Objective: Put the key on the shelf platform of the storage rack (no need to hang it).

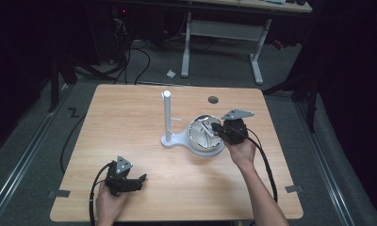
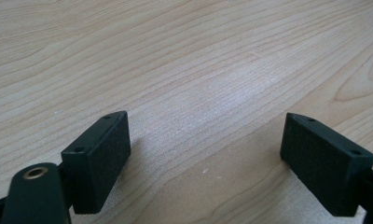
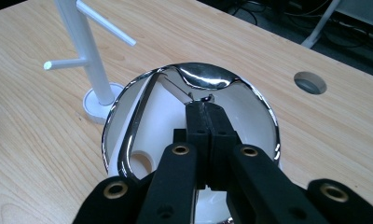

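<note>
The high view is looking down on you from above your side, seeing the whole table (image 1: 130, 113). Your left tool's (image 2: 205, 154) camera is staring very close at bare table wood. Your right tool's (image 3: 208, 121) camera is looking close at the white stand (image 3: 89, 60), which the high view is also seeing.

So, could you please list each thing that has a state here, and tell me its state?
Left gripper: open, empty, low over bare table.
Right gripper: shut on a shiny metal piece inside the bowl.
Bowl: upright, beside the stand's base.
White stand: upright; its pegs carry nothing.
Table hole: open.
</note>
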Demonstrator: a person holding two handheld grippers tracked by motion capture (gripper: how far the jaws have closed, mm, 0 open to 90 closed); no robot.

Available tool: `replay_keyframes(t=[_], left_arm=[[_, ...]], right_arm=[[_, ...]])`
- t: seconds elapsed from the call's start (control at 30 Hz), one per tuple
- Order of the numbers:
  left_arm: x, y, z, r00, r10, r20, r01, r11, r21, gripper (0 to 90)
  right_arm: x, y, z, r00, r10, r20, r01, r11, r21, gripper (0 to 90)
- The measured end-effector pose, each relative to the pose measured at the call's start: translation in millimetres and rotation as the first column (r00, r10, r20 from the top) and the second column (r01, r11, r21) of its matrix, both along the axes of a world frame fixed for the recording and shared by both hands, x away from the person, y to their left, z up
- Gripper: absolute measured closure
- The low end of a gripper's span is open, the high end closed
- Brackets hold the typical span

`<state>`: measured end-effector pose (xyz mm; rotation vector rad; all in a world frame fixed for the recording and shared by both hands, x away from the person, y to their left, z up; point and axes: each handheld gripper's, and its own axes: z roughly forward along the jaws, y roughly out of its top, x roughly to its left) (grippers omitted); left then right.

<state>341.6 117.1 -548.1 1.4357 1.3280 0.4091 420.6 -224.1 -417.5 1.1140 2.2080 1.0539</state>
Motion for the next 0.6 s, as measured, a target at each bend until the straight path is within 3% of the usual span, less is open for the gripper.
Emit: replay_keyframes(t=[0.6], left_arm=[[0.1, 0.0, 0.0, 1.0000, 0.001, 0.000, -0.001, 1.0000, -0.001, 16.3]], right_arm=[[15.6, 14.6, -19.6, 0.9994, -0.002, -0.034, 0.001, 1.000, -0.027, 90.0]])
